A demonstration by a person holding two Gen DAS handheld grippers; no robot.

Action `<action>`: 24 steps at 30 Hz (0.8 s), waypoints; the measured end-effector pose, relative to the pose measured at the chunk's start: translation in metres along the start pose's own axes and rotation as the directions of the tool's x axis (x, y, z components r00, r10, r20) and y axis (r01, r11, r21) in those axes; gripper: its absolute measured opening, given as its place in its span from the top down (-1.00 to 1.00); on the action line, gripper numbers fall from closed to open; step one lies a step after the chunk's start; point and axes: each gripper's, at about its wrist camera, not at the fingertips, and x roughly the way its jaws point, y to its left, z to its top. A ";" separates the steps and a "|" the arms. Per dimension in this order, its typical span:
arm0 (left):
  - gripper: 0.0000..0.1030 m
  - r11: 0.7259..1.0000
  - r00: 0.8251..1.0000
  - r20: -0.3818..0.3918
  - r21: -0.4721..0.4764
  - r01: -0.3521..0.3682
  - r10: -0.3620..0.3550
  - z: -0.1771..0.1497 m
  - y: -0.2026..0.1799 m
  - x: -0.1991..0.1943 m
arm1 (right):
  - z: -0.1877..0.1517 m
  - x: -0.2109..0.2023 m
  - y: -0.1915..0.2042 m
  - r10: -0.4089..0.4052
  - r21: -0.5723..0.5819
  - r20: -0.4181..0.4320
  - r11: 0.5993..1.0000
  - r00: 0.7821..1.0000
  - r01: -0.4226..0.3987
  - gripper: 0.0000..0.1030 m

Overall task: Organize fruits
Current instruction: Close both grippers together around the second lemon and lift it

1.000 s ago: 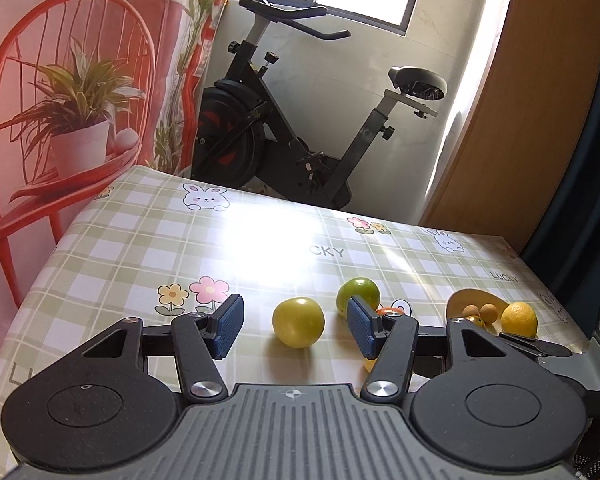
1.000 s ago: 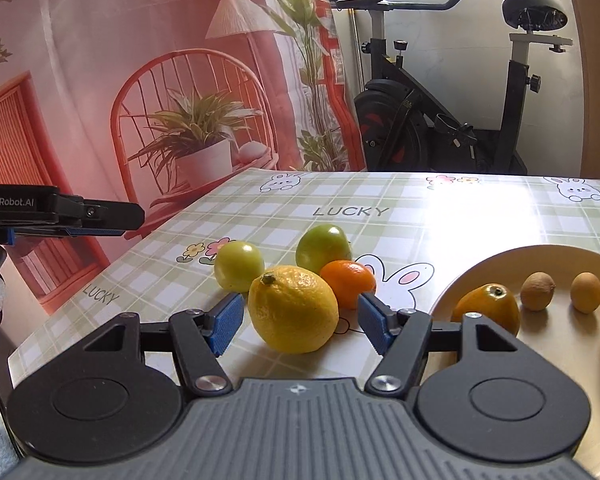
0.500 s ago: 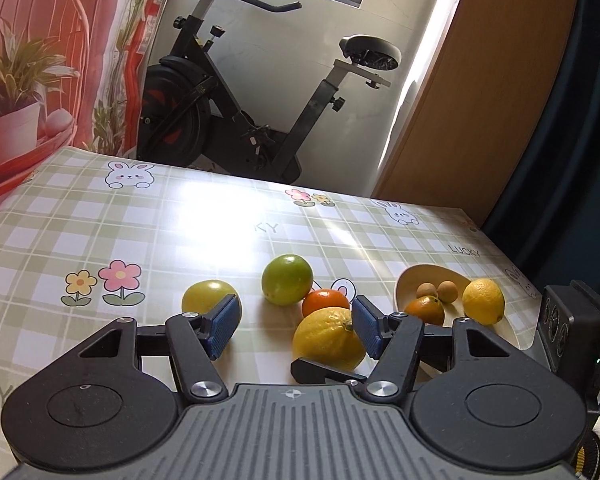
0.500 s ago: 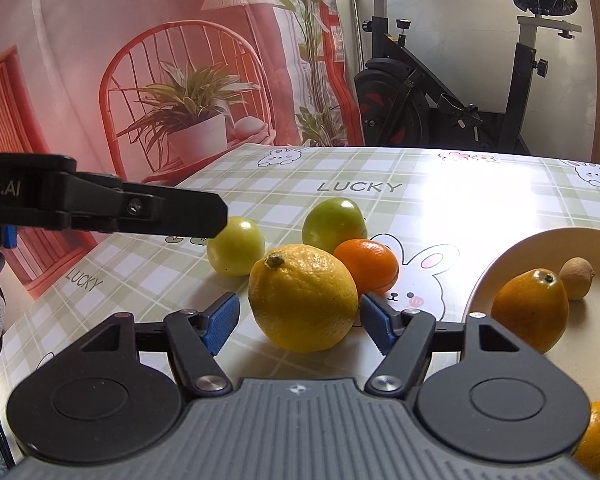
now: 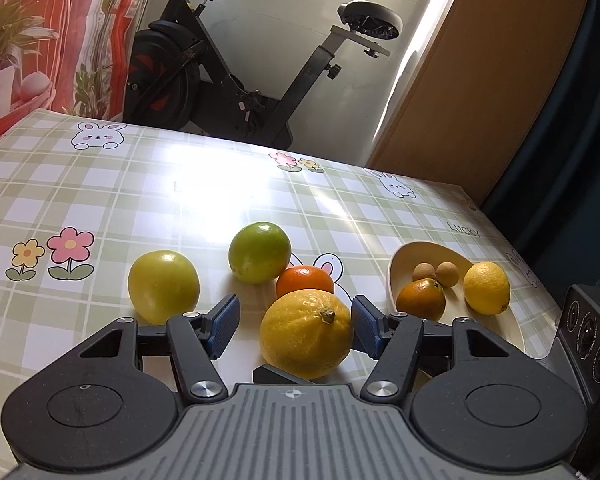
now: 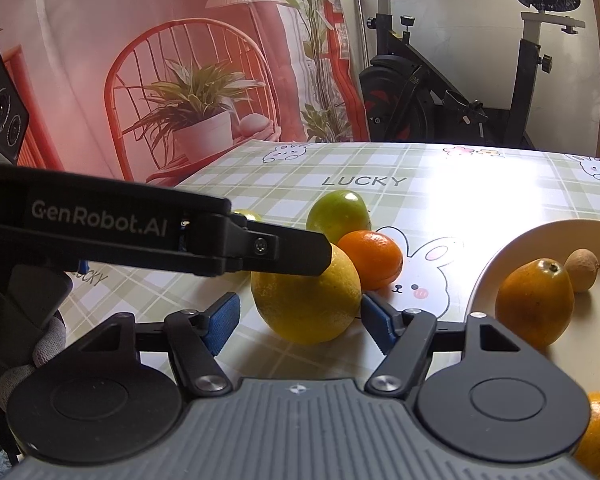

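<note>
1. Since a second ago my left gripper (image 5: 293,330) has swung rightward across the table: then a yellow-green fruit sat between its pads, now the big lemon (image 5: 306,333) does.
2. Both pairs of tongs stand apart. The left pair straddles the lemon, the right-hand blue pad just beside its skin; I cannot tell whether it touches.
3. My right gripper (image 6: 298,320) also brackets that lemon (image 6: 306,300) from the other side, jaws wide, a gap at the left pad.
4. Seen from the right wrist, the left tool's black finger (image 6: 260,246) crosses in front of the lemon's top.
5. Just beyond the lemon lies a tangerine (image 5: 305,285), touching or nearly so; behind it a green fruit (image 5: 259,252).
6. Left of my left tongs sits the yellow-green fruit (image 5: 163,286), outside the pads.
7. Right of both tongs lies the cream plate (image 5: 414,250), holding an orange fruit (image 5: 421,300), two small brown fruits (image 5: 436,272) and a smaller lemon (image 5: 486,288).
8. Everything rests on the checked tablecloth (image 5: 100,200); an exercise bike (image 5: 236,68) stands beyond the table.
</note>
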 end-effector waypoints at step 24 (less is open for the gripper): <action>-0.02 1.000 1.000 0.013 -0.002 0.007 -0.007 -0.011 0.001 -0.015 | -0.002 -0.007 -0.004 0.040 0.017 0.019 0.999 0.999 -0.040 -0.28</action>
